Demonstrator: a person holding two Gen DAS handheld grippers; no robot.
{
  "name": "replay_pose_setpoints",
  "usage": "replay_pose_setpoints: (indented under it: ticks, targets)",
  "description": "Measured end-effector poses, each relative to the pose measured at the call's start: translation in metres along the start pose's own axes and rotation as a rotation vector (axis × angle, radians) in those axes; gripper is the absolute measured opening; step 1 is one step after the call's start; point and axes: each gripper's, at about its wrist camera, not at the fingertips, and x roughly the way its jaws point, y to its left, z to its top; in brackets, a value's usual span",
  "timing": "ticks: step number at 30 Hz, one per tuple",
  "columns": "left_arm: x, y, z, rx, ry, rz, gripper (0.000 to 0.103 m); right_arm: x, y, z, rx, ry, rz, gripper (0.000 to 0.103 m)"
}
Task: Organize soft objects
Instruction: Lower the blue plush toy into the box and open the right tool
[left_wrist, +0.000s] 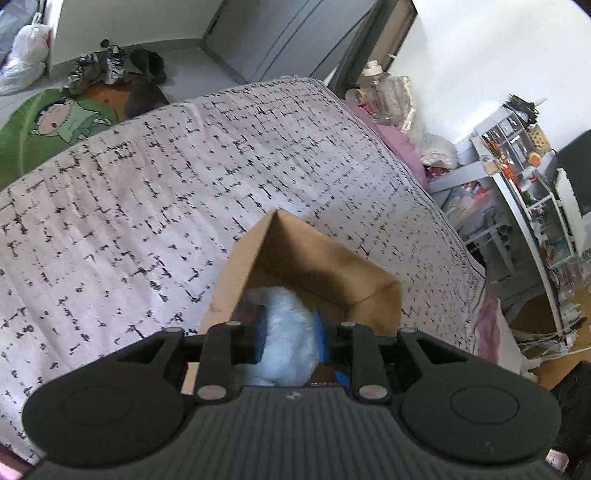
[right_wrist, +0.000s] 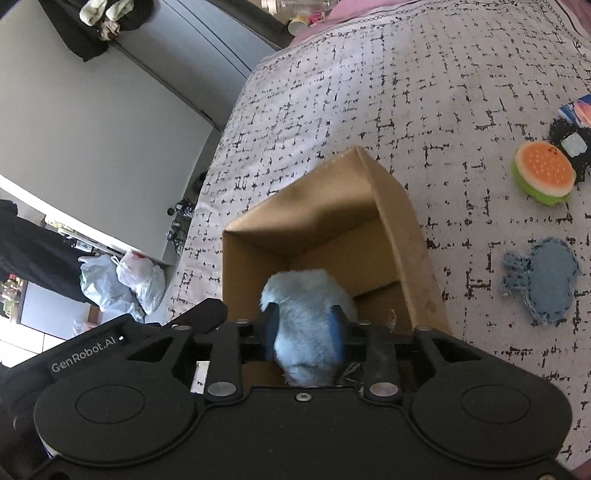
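Box (left_wrist: 325, 273), brown cardboard, open-topped, standing on bed (left_wrist: 147, 184) with black-flecked pale cover, toward its near edge. Left gripper (left_wrist: 290, 338) over box mouth, blue pads pressed on pale blue fluffy toy (left_wrist: 286, 332), toy hanging into box. Right gripper (right_wrist: 306, 330) likewise over box, pads clamped either side of same-looking fluffy toy (right_wrist: 308, 321); whether one toy or two, cannot tell. Further right on cover: burger toy (right_wrist: 543, 177), black knitted piece (right_wrist: 569, 147) touching it, blue denim patch (right_wrist: 543, 280) nearer, apart.
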Motion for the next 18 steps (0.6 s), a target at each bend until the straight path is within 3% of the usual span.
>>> replay_pose_setpoints:
  ticks: [5, 10, 13, 18]
  targets:
    - [0.0, -0.005, 0.0, 0.005, 0.012, 0.018, 0.026, -0.014, -0.008, 0.006, 0.01, -0.016, 0.003, 0.033]
    - [-0.001, -0.017, -0.004, 0.021, 0.018, 0.033, 0.028, -0.033, -0.013, 0.01, -0.017, -0.051, -0.004, 0.048]
    - [-0.002, -0.028, -0.008, 0.038, 0.025, 0.045, 0.034, -0.043, -0.017, 0.012, -0.035, -0.055, -0.011, 0.05]
    - [-0.008, -0.045, -0.015, 0.053, 0.008, 0.07, 0.051, -0.06, -0.029, 0.017, -0.046, -0.08, -0.042, 0.067]
